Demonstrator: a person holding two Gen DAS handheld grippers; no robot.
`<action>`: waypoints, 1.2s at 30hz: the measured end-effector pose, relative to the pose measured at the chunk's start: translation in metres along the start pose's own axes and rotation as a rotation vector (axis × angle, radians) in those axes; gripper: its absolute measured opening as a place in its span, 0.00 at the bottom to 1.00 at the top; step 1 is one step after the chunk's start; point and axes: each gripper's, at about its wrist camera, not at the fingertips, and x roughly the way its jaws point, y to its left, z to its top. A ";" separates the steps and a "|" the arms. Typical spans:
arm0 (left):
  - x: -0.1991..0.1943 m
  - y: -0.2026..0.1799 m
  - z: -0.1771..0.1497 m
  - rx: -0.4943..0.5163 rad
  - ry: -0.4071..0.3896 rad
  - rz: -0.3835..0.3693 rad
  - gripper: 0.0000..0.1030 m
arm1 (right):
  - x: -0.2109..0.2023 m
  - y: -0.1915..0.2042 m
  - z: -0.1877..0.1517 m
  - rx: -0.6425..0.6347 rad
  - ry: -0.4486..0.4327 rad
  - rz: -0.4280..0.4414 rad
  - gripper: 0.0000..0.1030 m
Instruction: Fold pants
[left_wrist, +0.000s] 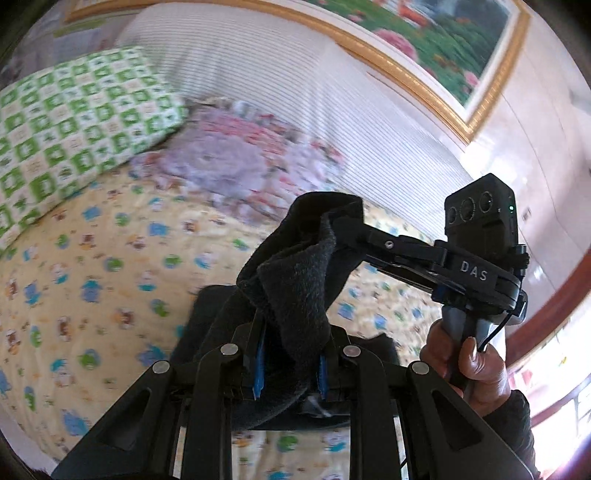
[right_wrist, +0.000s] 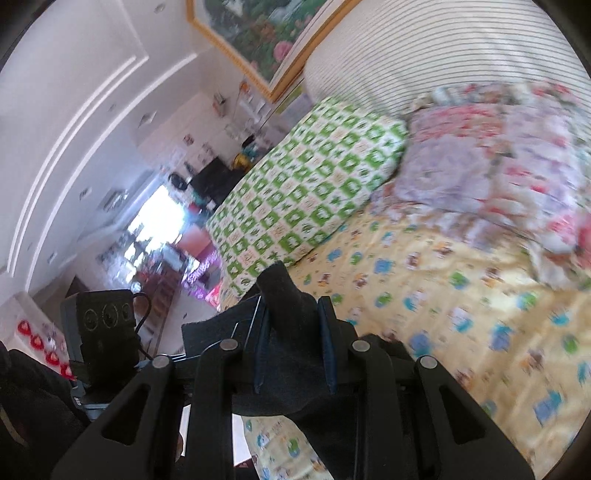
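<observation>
The pants (left_wrist: 291, 291) are black fleece, lifted above the bed. My left gripper (left_wrist: 290, 354) is shut on a bunched fold of the pants, which stick up between its blue pads. My right gripper (left_wrist: 343, 221) shows in the left wrist view at the right, its fingers clamped on the upper edge of the same cloth. In the right wrist view my right gripper (right_wrist: 295, 347) is shut on the pants (right_wrist: 284, 295), with a tuft rising between the pads. The left gripper's camera body (right_wrist: 107, 325) sits at the lower left there.
Below lies a bed with a yellow cartoon-print sheet (left_wrist: 92, 266). A green checked pillow (left_wrist: 74, 122) and a floral quilt (left_wrist: 229, 158) lie at the head by a striped headboard (left_wrist: 277, 74). A gold-framed painting (left_wrist: 436, 48) hangs on the wall. A cluttered room is at the left (right_wrist: 166, 240).
</observation>
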 end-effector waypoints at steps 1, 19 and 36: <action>0.005 -0.010 -0.002 0.020 0.006 -0.006 0.20 | -0.007 -0.004 -0.003 0.010 -0.012 -0.007 0.26; 0.084 -0.102 -0.057 0.270 0.114 0.007 0.20 | -0.113 -0.082 -0.089 0.221 -0.221 -0.071 0.26; 0.102 -0.119 -0.087 0.358 0.128 -0.008 0.26 | -0.131 -0.105 -0.130 0.314 -0.282 -0.153 0.33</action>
